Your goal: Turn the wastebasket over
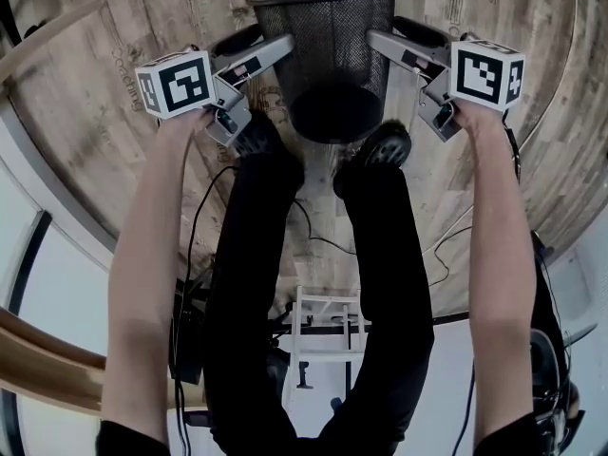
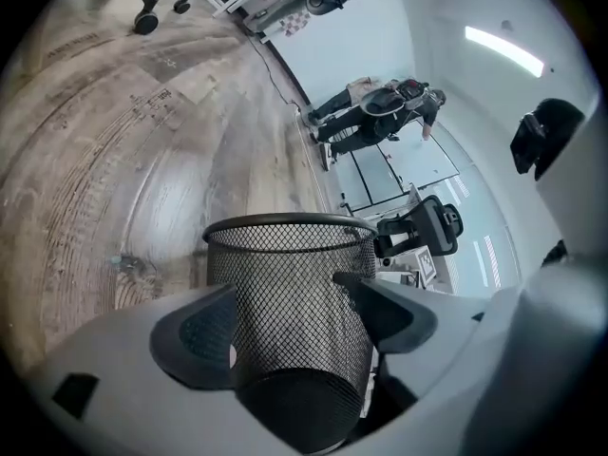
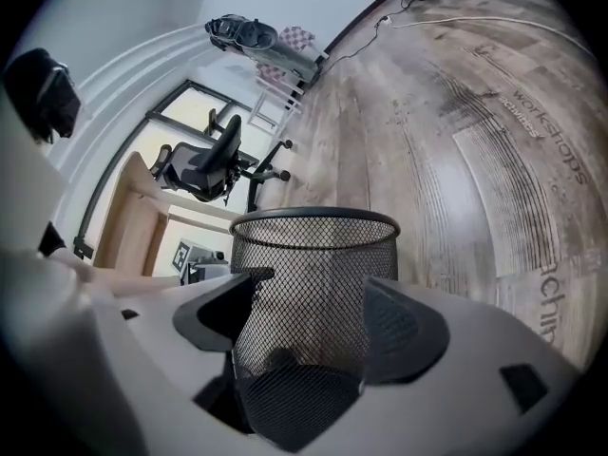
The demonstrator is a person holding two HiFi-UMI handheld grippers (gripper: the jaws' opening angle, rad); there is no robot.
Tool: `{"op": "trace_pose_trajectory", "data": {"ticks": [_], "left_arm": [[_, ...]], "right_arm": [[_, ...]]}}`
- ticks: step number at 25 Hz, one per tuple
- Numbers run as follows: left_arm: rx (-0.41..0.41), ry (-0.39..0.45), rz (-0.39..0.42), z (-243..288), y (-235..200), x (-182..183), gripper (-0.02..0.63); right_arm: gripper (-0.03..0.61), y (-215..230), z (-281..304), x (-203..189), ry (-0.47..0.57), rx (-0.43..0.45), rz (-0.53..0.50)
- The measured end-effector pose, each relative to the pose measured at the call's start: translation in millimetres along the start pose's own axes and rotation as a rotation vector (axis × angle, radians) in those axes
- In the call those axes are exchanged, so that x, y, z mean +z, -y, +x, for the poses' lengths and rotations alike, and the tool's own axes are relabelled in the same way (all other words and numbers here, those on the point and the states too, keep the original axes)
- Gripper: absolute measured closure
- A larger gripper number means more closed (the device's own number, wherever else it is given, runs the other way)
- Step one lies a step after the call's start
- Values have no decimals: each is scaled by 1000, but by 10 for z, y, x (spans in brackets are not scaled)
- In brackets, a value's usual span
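wastebasket [image 1: 332,50]: rim far, base near | left gripper [image 2: 285,293]: jaws wide, clamped on mesh | right gripper [image 3: 313,283]: same

The floor [image 1: 104,74] is pale, weathered wood planking, with faint printed lettering [image 3: 546,141] on its right part. The person's two black shoes [image 1: 385,145] stand on it, thin black cables [image 1: 318,236] trail on the near side of them, and a white frame [image 1: 328,326] stands nearer still. Whether the mesh wastebasket [image 1: 332,46], just beyond the shoes, touches the floor cannot be told.
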State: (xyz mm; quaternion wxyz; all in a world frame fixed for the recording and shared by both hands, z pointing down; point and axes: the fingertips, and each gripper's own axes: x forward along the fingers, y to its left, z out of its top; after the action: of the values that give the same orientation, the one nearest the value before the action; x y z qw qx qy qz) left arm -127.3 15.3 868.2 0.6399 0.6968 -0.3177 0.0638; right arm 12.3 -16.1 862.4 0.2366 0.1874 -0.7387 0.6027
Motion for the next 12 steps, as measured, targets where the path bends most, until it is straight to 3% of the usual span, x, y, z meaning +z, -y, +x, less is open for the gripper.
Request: {"op": "trace_pose_trajectory", "data": {"ticks": [5,12], "left_arm": [[-1,-12,75,-35,136,57,202],[19,-84,277,-121,588,99,202]], "right_arm": [[221,-92,-87,-13,4,0,-45],[221,-350,-426,-124,2,-25,-127]]}}
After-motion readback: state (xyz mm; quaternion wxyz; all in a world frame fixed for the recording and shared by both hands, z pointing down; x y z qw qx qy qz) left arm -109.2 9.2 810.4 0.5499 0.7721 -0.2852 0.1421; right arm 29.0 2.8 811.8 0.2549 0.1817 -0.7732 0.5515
